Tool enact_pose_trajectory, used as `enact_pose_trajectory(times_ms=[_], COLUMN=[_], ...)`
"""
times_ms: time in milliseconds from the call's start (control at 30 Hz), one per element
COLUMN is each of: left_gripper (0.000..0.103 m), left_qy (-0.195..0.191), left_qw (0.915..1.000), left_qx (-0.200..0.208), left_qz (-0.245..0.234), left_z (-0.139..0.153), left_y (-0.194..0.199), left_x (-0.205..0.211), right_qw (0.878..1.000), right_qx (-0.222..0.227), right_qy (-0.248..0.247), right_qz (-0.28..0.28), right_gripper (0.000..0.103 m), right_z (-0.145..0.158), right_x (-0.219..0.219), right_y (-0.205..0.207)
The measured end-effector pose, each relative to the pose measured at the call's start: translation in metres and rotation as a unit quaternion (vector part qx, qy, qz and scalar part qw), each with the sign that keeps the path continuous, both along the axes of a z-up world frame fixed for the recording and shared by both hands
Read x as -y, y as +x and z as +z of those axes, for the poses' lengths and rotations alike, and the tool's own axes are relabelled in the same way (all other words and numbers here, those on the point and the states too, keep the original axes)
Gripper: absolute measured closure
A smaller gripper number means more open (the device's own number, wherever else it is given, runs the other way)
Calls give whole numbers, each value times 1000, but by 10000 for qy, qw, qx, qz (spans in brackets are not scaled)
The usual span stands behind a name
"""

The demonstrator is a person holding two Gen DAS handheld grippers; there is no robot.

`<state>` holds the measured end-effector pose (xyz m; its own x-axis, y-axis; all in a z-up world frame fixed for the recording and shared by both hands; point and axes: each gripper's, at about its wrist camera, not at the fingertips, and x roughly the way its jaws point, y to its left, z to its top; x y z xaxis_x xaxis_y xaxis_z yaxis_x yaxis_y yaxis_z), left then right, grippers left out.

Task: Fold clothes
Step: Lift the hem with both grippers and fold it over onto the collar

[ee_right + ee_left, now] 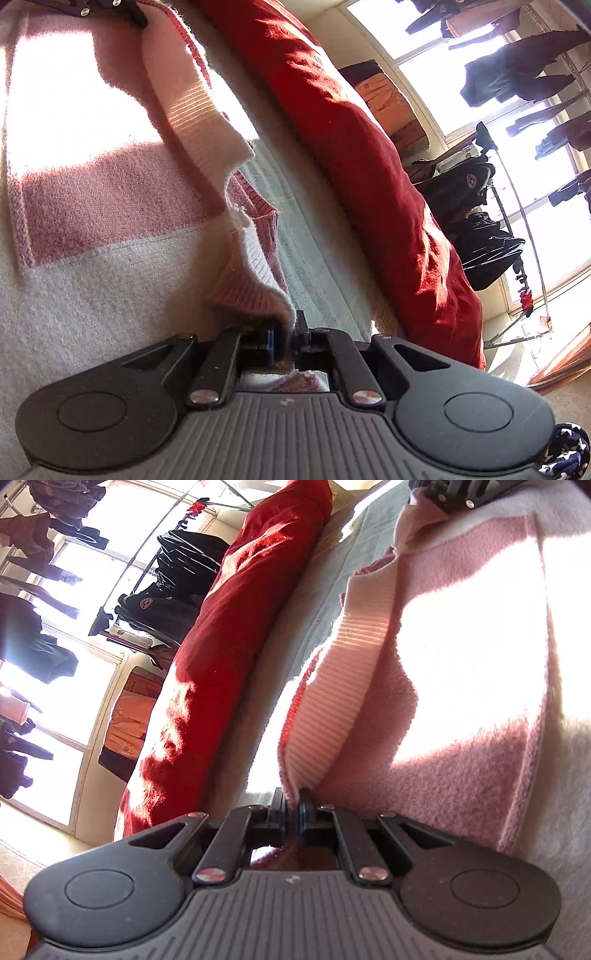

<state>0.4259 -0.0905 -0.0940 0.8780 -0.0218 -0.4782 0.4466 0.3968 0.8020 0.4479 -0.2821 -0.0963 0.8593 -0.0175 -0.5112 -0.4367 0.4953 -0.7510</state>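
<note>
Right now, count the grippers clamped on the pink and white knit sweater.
2. The left gripper pinches the pink and white knit sweater at its ribbed edge; the right gripper is shut on another stretch of that edge.

Pink-and-white block-patterned fuzzy sweater (461, 686) with pale ribbed hem (332, 701), lying on a pale blue-grey sheet (314, 258) beside a deep red quilt (229, 646), black-and-grey grippers with blue pads, dark clothes (517, 74) on a rack, navy-and-white patterned sleeve (567, 454).
</note>
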Motion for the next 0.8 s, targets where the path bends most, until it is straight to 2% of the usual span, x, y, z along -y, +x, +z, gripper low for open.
enact_pose_trajectory(times_ms=[33,133,200,267,300,367,467,533,600,667,700,800], left_gripper=[93,89,86,77,69,59,55,52,42,32,30,30], left_qy=[-60,-318,-465,-608,-677,-816,-1165,-1724,-2335,-2913,-3150,-3617], left_qw=[10000,9989,9975,9963,9957,9944,9897,9782,9600,9352,9226,8919], left_qx=[-63,-309,-498,-570,-583,-611,-691,-967,-1380,-1877,-2090,-2539], left_qz=[31,117,163,209,236,289,470,631,701,729,766,959], left_z=[1,10,19,30,35,45,63,77,83,81,77,57], left_y=[2,7,2,-3,-5,-10,-9,-3,-3,-2,0,9], left_x=[-1,-6,-12,-19,-23,-31,-43,-54,-68,-78,-83,-91], right_qw=[10000,9999,9997,9986,9979,9963,9942,9916,9830,9678,9581,9269], right_qx=[-29,-88,-100,-199,-240,-302,-323,-403,-760,-1205,-1446,-2061], right_qy=[20,107,235,491,603,799,1011,1212,1665,2208,2474,3136], right_qz=[-12,-55,-68,-32,-37,-49,-159,-215,-161,-45,-19,-69], right_gripper=[93,76,52,41,36,30,25,24,18,13,8,0], right_z=[-1,-2,8,22,29,42,58,65,70,73,73,64], right_x=[0,1,6,14,17,24,36,44,53,61,62,63], right_y=[2,6,3,-5,-8,-14,-19,-22,-23,-22,-19,-5])
